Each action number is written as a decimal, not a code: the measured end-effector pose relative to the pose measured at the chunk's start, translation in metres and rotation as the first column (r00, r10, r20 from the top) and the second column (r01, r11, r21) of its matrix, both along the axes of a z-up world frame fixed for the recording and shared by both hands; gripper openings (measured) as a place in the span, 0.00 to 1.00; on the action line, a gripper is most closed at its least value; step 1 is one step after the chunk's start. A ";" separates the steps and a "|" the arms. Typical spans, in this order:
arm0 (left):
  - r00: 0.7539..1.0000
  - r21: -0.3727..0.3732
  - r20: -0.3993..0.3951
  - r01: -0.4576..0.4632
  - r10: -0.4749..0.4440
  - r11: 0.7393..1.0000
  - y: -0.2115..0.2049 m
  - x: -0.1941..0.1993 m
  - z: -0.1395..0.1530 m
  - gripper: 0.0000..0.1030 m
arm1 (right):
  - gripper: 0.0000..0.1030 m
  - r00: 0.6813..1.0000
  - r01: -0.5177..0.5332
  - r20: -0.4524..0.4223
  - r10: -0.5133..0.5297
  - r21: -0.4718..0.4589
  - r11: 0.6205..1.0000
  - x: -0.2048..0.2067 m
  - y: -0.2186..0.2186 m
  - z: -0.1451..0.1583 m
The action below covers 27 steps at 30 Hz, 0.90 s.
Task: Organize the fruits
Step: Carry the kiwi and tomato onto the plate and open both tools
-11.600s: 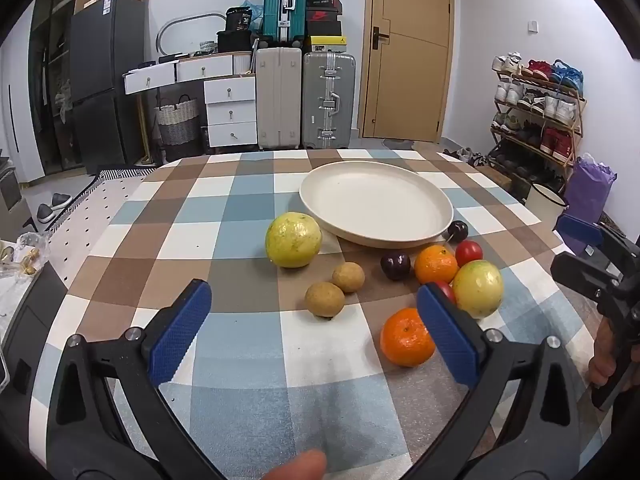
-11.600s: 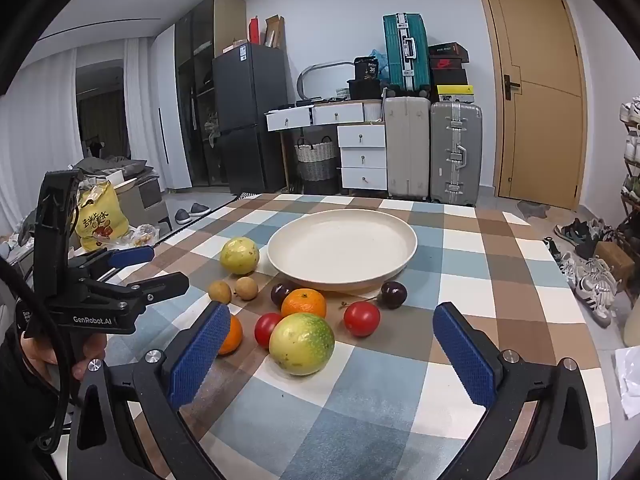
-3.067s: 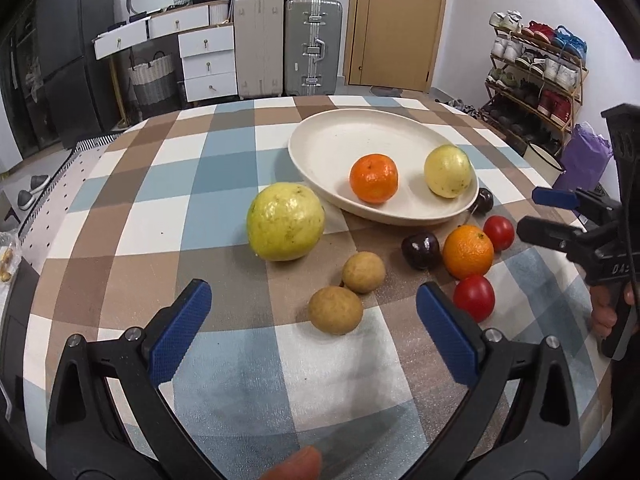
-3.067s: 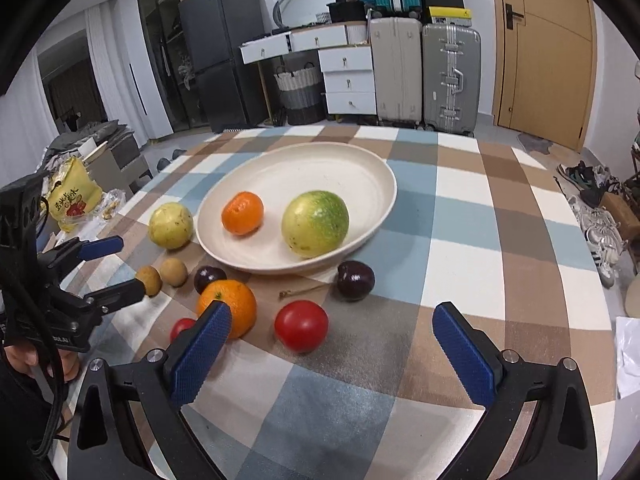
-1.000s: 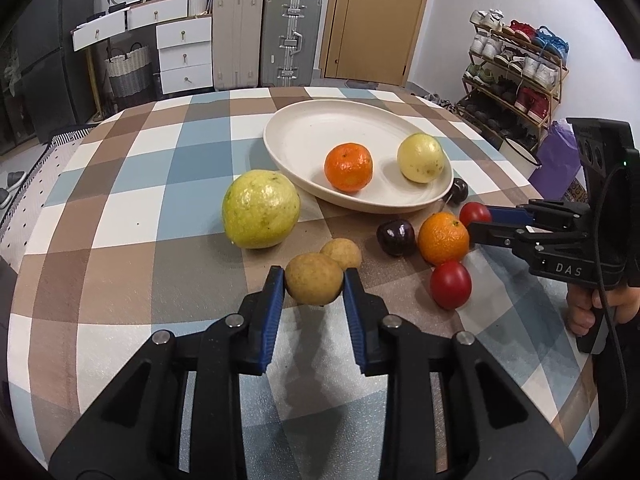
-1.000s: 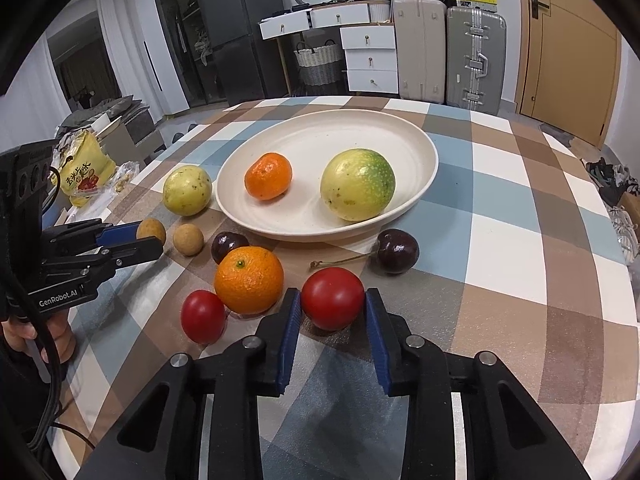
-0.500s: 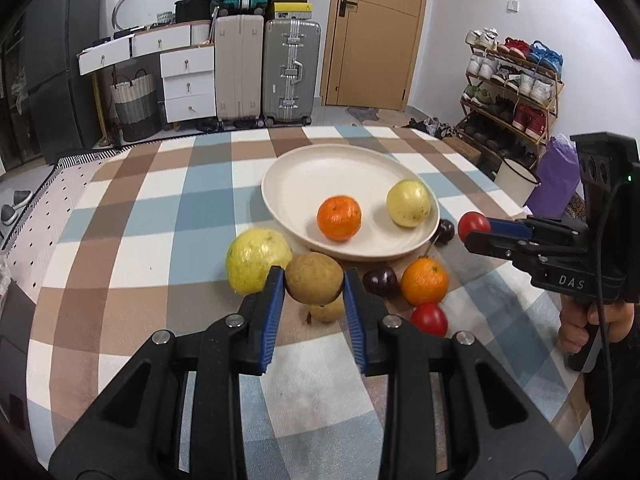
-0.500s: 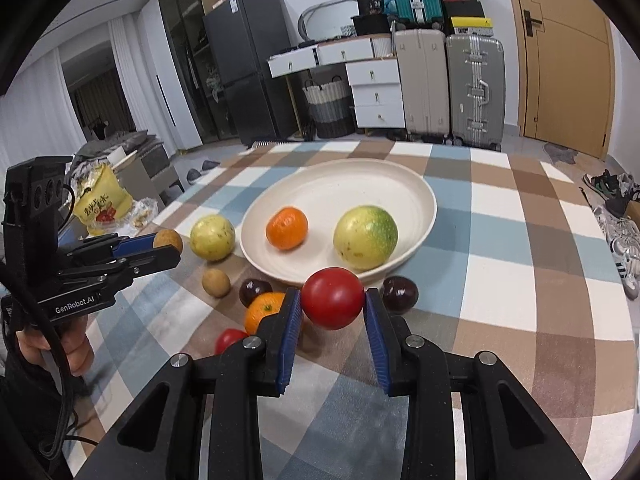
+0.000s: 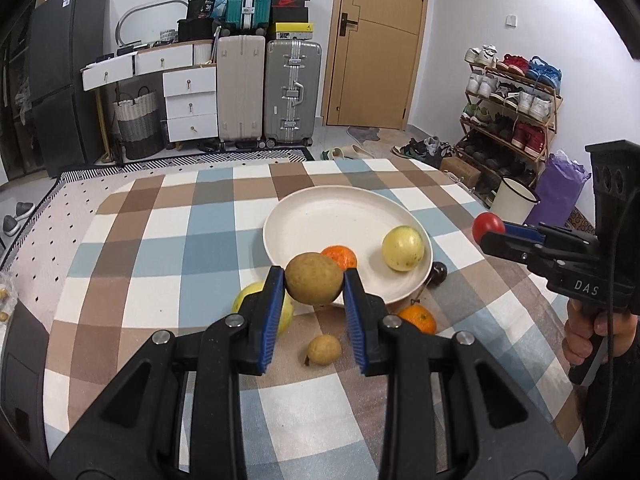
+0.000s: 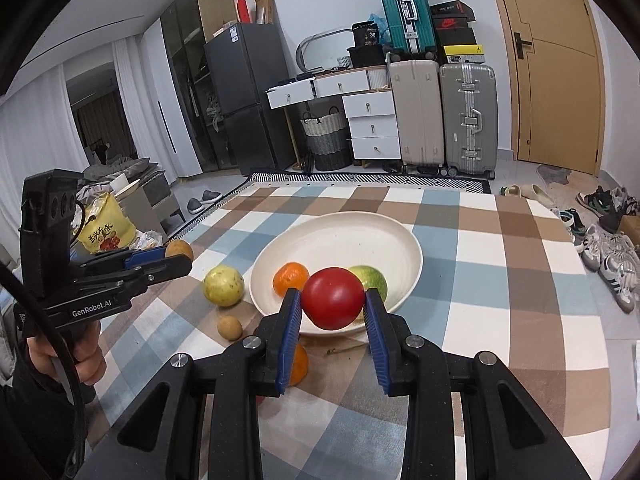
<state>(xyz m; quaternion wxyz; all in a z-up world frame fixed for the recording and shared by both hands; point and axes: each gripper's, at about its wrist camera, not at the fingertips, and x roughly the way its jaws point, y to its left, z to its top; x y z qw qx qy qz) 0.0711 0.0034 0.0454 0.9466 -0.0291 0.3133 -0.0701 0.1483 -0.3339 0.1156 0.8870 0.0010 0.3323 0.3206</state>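
Nearest us, checked cloth lies bare across the bench (image 9: 168, 240) toward its 6 o'clock edge, leaving open room. Our left gripper (image 9: 314, 284) pinches a rough brown round fruit (image 9: 314, 283) clear above the cloth, tilted downward. Our right gripper (image 10: 332, 300) clamps a smooth red tomato (image 10: 332, 298) likewise. Farther, at 12 o'clock, the cream plate (image 10: 360, 232) holds an orange (image 10: 289, 276) and a green-yellow fruit (image 10: 376, 278).
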 end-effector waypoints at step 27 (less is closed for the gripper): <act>0.998 -0.006 0.023 0.054 -0.053 0.999 -0.020 0.074 0.021 0.26 | 0.31 0.998 0.059 -0.026 -0.058 0.027 0.998 0.055 0.000 0.032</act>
